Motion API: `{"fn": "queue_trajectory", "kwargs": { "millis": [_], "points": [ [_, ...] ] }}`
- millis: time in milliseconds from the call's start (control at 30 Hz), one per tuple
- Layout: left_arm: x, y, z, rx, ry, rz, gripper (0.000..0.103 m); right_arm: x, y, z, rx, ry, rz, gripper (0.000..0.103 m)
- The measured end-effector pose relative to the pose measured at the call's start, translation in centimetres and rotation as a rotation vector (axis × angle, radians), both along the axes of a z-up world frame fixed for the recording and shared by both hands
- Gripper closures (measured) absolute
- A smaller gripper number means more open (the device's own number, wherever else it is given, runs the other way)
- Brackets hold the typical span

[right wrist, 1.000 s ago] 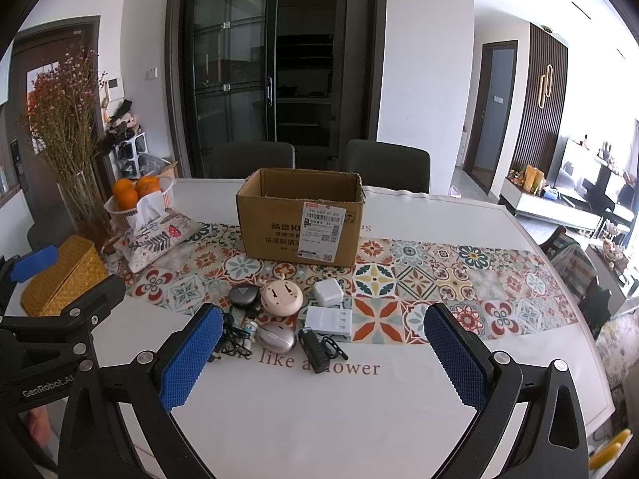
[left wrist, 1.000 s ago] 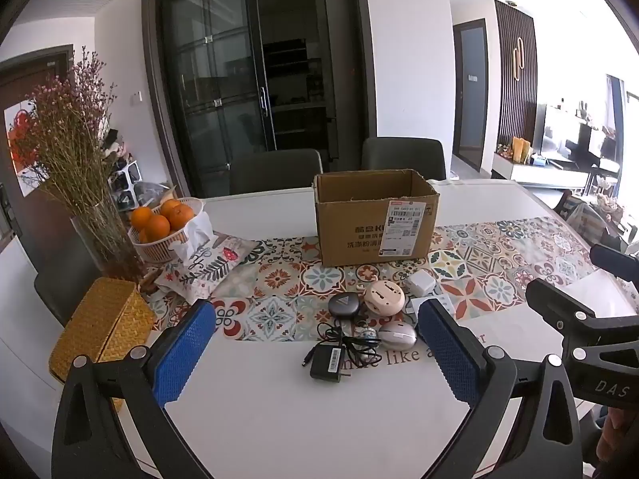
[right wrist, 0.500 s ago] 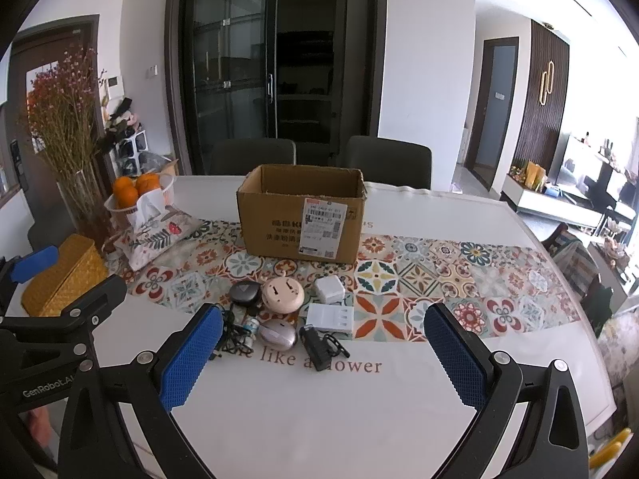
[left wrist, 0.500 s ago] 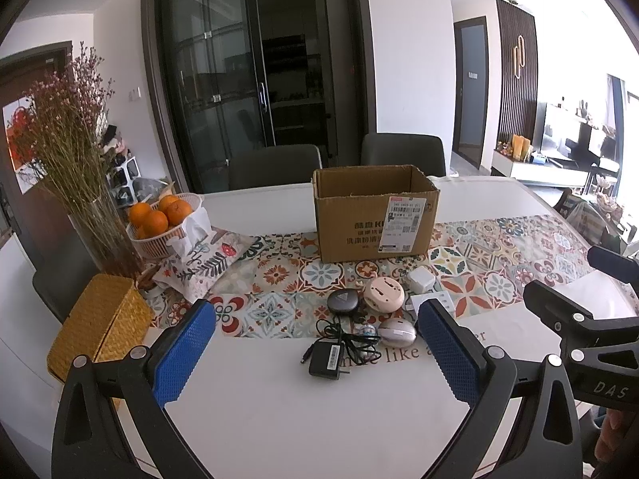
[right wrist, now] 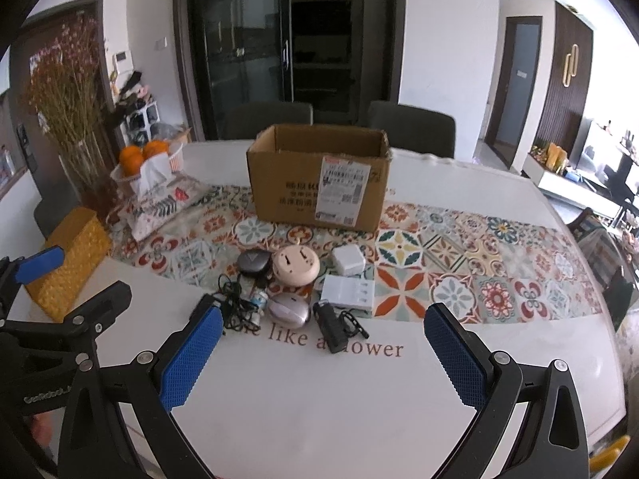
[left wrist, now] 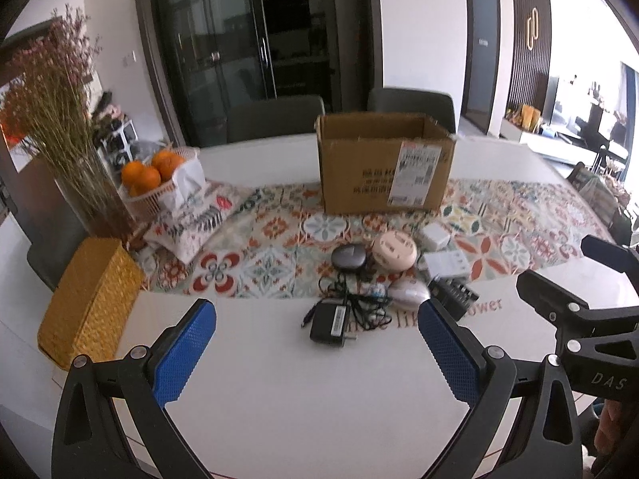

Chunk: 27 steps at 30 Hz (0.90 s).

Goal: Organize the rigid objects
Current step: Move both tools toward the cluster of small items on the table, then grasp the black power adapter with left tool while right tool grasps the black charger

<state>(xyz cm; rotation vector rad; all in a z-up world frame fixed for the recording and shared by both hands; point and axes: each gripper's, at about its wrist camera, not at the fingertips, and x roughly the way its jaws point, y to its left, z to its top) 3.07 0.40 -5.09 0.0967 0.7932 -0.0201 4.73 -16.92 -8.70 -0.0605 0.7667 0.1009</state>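
Note:
An open cardboard box (left wrist: 383, 163) (right wrist: 319, 177) stands on the patterned runner. In front of it lies a cluster of small items: a black power adapter (left wrist: 330, 322) with tangled cable, a dark oval case (left wrist: 348, 257) (right wrist: 254, 262), a round pink device (left wrist: 394, 250) (right wrist: 295, 265), a silver mouse (left wrist: 409, 294) (right wrist: 288, 310), a white cube charger (right wrist: 348, 260), a white battery charger (right wrist: 348, 291) and a black bar-shaped device (right wrist: 331, 325). My left gripper (left wrist: 315, 353) and right gripper (right wrist: 323, 357) hover open over the near table, nothing between their fingers.
At the left stand a vase of dried flowers (left wrist: 60, 127), a basket of oranges (left wrist: 153, 175), a patterned tissue pouch (left wrist: 191, 219) and a yellow woven box (left wrist: 90, 299). Two dark chairs (right wrist: 411, 129) sit behind the table (right wrist: 303, 407).
Both grippers have moved forward toward the cluster, which now looks closer and larger. Both stay open.

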Motion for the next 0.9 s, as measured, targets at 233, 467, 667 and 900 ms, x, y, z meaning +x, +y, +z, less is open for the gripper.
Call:
{"fn": "queue_trajectory", "kwargs": {
  "millis": [233,467,667,900],
  "points": [
    [2.3,0.0,-4.2,0.027,0.065,-0.018,0.008,2.5,0.6,-3.7,-0.03,0.078,0.027,0.002],
    [5.0,0.3,-7.6,0.017,0.127,-0.028,0.021,5.0,0.9,-7.2,-0.031,0.162,0.035,0.002],
    [7.1,0.8,-10.5,-0.012,0.186,-0.033,0.035,6.9,1.3,-9.4,-0.027,0.198,0.034,0.002],
    [8.8,0.8,-13.1,-0.013,0.233,-0.049,0.042,8.6,1.8,-11.8,-0.048,0.244,0.036,0.002]
  ]
}}
